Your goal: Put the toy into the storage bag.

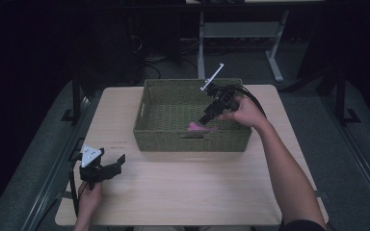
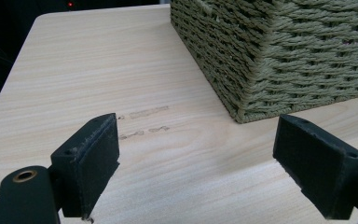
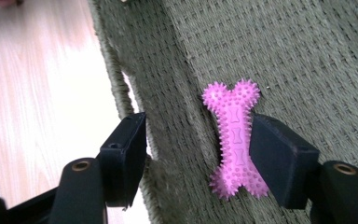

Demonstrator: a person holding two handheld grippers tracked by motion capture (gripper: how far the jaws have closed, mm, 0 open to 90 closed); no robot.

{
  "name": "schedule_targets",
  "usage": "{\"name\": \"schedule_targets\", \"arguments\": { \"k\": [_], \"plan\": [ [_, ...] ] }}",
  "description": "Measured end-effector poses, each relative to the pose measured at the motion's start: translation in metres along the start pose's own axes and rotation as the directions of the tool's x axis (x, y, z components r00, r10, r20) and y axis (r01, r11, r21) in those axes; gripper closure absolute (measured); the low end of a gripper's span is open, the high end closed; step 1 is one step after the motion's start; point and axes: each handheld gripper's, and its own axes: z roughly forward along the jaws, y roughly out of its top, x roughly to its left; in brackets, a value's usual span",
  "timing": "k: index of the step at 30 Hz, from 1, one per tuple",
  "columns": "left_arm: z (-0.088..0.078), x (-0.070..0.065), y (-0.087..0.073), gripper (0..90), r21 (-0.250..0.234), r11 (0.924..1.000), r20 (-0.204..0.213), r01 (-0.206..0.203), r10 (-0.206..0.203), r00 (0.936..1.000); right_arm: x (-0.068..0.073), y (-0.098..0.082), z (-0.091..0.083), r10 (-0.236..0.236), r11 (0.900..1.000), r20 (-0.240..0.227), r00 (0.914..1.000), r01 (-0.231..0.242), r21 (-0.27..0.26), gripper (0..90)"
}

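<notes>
The table [image 1: 183, 192] carries a woven basket [image 1: 164, 137] toward its far side, walls high enough to keep small things in. Right gripper [image 3: 198, 154] is reaching down inside, jaws spread wide, one pad just beside the pink spiky bone toy [image 3: 235, 140] lying flat on the basket floor. Left gripper [image 1: 117, 166] rests near the table's front left, jaws apart and holding nothing, seemingly parked out of the way.

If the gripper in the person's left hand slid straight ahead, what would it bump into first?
Probably the near corner of the woven olive-green basket; the left gripper is open, with bare wooden table before it.
</notes>
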Motion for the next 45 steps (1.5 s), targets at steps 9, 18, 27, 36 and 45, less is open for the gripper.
{"name": "schedule_targets", "arguments": {
  "k": [9,18,27,36,45],
  "plan": [
    [0.001,-0.001,0.0,13.9,-0.001,1.0,0.003,-0.002,0.002,1.0,0.007,-0.001,-0.011,-0.008,1.0,0.006,1.0,0.008,-0.021,34.7],
    [0.0,-0.002,0.0,13.8,0.002,1.0,0.005,-0.003,0.003,1.0,0.014,-0.006,-0.021,-0.012,0.999,0.019,0.9997,0.013,-0.033,33.5],
    [0.001,-0.003,0.0,13.9,0.003,1.0,0.007,-0.008,0.008,0.9999,0.021,-0.018,-0.028,-0.002,0.999,0.03,0.9995,0.003,-0.04,32.1],
    [0.001,-0.002,0.0,13.9,0.003,1.0,0.008,-0.008,0.008,0.9999,0.028,-0.028,-0.033,0.009,0.998,0.033,0.9994,-0.007,-0.062,30.9],
    [0.001,-0.003,0.0,13.9,0.003,1.0,0.008,-0.007,0.007,0.9999,0.038,-0.033,-0.036,-0.004,0.998,0.043,0.9991,0.007,-0.066,30.1]
  ]
}}
